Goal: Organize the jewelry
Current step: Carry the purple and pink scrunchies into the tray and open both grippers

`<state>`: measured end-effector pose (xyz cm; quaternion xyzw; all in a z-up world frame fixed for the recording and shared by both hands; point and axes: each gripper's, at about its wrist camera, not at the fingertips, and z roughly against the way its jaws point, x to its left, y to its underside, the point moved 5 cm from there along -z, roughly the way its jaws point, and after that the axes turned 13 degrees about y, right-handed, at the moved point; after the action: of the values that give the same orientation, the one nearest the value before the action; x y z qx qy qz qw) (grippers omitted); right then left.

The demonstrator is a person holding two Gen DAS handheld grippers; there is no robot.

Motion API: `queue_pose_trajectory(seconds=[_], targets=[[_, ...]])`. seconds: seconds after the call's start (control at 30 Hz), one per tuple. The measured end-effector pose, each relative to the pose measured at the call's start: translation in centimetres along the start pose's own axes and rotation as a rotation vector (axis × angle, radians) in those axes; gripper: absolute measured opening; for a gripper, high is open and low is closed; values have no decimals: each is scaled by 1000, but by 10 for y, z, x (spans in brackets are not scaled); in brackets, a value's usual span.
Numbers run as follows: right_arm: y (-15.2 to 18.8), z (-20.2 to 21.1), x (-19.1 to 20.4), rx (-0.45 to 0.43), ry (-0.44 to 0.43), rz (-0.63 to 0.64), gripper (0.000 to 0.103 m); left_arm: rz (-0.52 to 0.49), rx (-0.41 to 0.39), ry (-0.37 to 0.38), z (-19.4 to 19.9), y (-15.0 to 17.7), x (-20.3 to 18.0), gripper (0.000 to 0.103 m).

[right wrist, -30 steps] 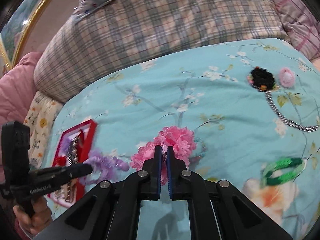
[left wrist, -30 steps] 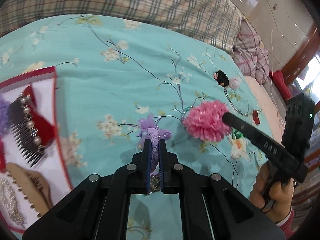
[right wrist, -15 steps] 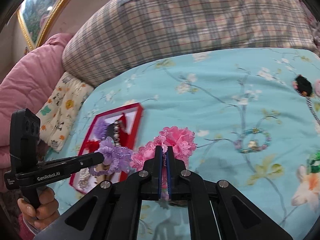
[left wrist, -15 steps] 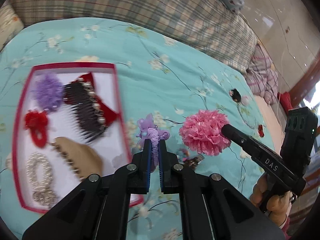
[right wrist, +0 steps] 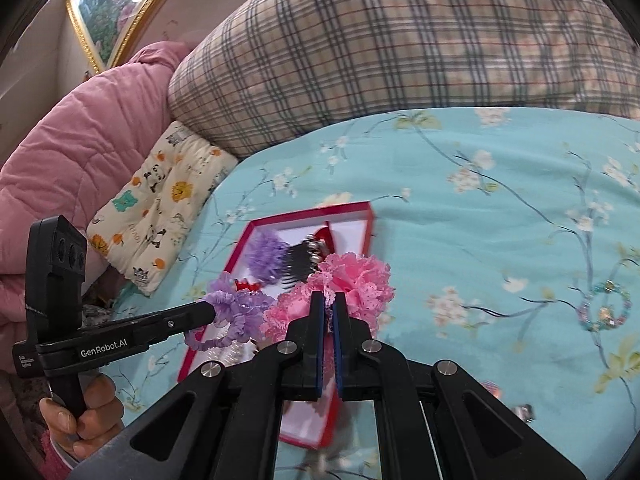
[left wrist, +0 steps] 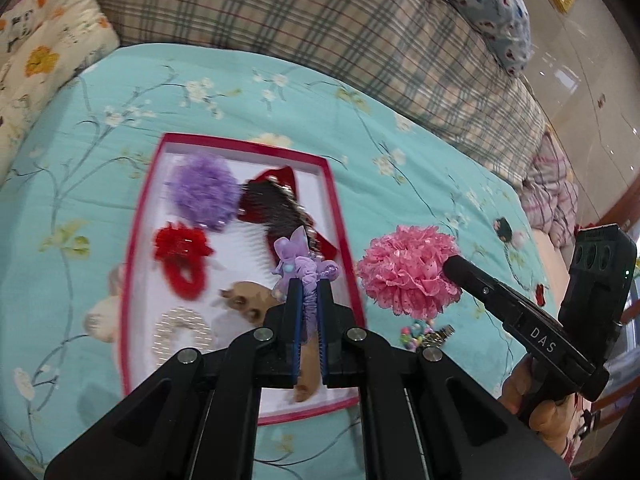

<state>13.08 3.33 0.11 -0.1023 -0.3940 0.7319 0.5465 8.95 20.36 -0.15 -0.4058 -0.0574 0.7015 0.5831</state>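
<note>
My left gripper (left wrist: 307,285) is shut on a lilac hair scrunchie (left wrist: 301,258), held in the air over the right half of a red-rimmed tray (left wrist: 334,200). The same lilac scrunchie (right wrist: 234,312) hangs from the left gripper (right wrist: 210,312) in the right wrist view. My right gripper (right wrist: 329,298) is shut on a pink frilly hair flower (right wrist: 356,280), carried just right of the tray (right wrist: 370,220). The left wrist view has the pink flower (left wrist: 408,272) on the right gripper (left wrist: 450,266). Inside the tray lie a purple pompom (left wrist: 202,192), a red scrunchie (left wrist: 184,252), a dark comb (left wrist: 276,208), a tan clip and a pearl piece.
The tray rests on a turquoise floral bedspread (left wrist: 400,184). A beaded bracelet (right wrist: 604,306) lies on the cover to the right, more small pieces (left wrist: 424,334) near the tray. A plaid pillow (right wrist: 400,48), a cartoon cushion (right wrist: 160,200) and a pink quilt (right wrist: 72,152) border the bed.
Both grippers have swung left across the bed with their hair pieces still clamped. The tray, at the left edge a second ago, now lies under and ahead of them.
</note>
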Motion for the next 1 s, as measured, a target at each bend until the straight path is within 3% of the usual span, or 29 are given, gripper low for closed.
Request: queue_pose_trajectory(seconds=[0.37, 0.63, 1.0], targets=[[-1, -32, 33, 26, -42, 15, 3, 48, -41, -68, 18, -9, 45, 5], [36, -60, 30, 151, -14, 49, 3, 91, -1, -89, 5, 9, 69, 5], [42, -61, 25, 177, 3, 38, 9, 101, 28, -102, 0, 19, 79, 5]])
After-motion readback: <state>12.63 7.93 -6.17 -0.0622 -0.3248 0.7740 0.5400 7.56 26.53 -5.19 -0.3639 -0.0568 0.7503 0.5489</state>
